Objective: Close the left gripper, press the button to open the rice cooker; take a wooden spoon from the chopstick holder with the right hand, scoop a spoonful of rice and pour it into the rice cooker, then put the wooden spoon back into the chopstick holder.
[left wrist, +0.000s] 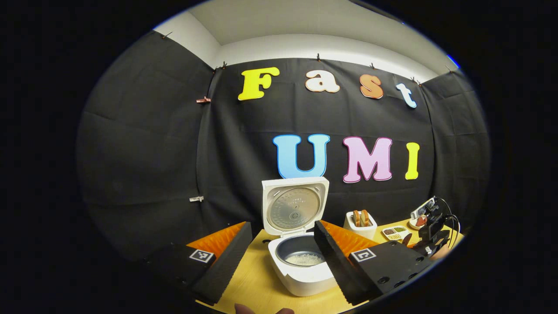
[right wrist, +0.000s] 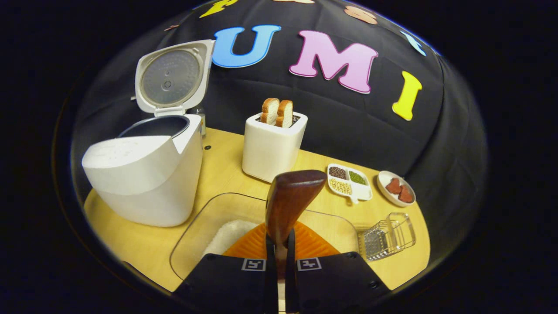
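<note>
The white rice cooker (left wrist: 305, 279) stands with its lid (left wrist: 294, 205) up, and some white rice (left wrist: 305, 259) lies in its dark pot. My left gripper (left wrist: 282, 226) is open, its fingers spread to either side of the cooker and apart from it. My right gripper (right wrist: 279, 240) is shut on the handle of the wooden spoon (right wrist: 290, 198), whose bowl points up and forward above a clear rice container (right wrist: 205, 222). The cooker (right wrist: 144, 174) sits to the left of the spoon. A wire chopstick holder (right wrist: 388, 237) lies at the right. Farther off is the right gripper (left wrist: 431, 233).
A white toaster (right wrist: 272, 146) with two bread slices stands behind the container. Right of it are a divided dish of grains (right wrist: 348, 181) and a small dish of red pieces (right wrist: 396, 187). The wooden table (right wrist: 218, 174) ends at the black cloth wall.
</note>
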Action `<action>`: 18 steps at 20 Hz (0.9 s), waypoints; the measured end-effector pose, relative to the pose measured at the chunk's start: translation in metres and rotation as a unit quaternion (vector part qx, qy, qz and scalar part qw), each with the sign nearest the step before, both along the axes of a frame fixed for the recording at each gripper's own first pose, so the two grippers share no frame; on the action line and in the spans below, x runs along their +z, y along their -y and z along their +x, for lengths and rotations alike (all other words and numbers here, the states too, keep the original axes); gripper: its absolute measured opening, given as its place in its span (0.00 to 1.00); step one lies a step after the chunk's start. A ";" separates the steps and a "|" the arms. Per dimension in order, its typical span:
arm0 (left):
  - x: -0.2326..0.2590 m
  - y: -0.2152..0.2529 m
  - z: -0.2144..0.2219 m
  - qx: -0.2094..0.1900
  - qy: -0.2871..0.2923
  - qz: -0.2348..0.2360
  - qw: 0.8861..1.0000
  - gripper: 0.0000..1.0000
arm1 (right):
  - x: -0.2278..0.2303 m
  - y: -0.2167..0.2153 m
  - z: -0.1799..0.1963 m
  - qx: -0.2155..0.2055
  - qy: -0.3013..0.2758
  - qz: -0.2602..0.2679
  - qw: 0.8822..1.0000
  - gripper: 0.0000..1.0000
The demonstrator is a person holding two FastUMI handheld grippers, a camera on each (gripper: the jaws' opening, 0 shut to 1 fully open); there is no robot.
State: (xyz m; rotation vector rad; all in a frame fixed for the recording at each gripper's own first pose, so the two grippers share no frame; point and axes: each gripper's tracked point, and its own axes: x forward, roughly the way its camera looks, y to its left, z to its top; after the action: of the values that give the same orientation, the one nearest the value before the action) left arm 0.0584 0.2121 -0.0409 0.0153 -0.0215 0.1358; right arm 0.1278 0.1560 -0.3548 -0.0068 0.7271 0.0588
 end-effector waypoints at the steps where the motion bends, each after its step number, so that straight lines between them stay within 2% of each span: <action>1: 0.000 -0.001 -0.001 0.000 0.000 0.001 1.000 0.98 | -0.002 -0.002 0.002 -0.027 -0.005 0.039 0.999 0.11; 3: 0.000 -0.003 -0.003 0.004 0.000 0.001 1.000 0.98 | -0.006 -0.004 0.005 -0.087 -0.021 0.132 0.987 0.14; 4: 0.001 -0.004 -0.004 0.006 -0.001 0.001 1.000 0.98 | -0.008 -0.002 0.005 -0.117 -0.033 0.176 0.977 0.11; 8: 0.004 -0.004 -0.009 0.010 0.001 -0.002 1.000 0.98 | -0.014 0.021 0.003 -0.195 -0.055 0.310 0.929 0.11; 10: 0.005 -0.004 -0.011 0.012 0.001 0.003 1.000 0.98 | -0.011 0.034 0.002 -0.226 -0.044 0.367 0.901 0.11; 12: 0.008 -0.003 -0.015 0.013 0.001 0.007 1.000 0.98 | -0.003 0.046 0.000 -0.247 -0.022 0.410 0.878 0.11; 13: 0.008 -0.002 -0.016 0.013 0.002 0.007 1.000 0.98 | 0.002 0.053 0.000 -0.255 -0.012 0.422 0.870 0.11; 18: 0.009 0.007 -0.021 0.010 0.003 0.003 1.000 0.98 | 0.026 0.073 0.001 -0.263 0.012 0.462 0.847 0.11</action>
State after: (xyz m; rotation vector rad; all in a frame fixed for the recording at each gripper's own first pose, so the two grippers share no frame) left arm 0.0374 0.2046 -0.0314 0.0215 -0.0280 0.1567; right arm 0.1285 0.0829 -0.3290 1.1177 0.5943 -0.1228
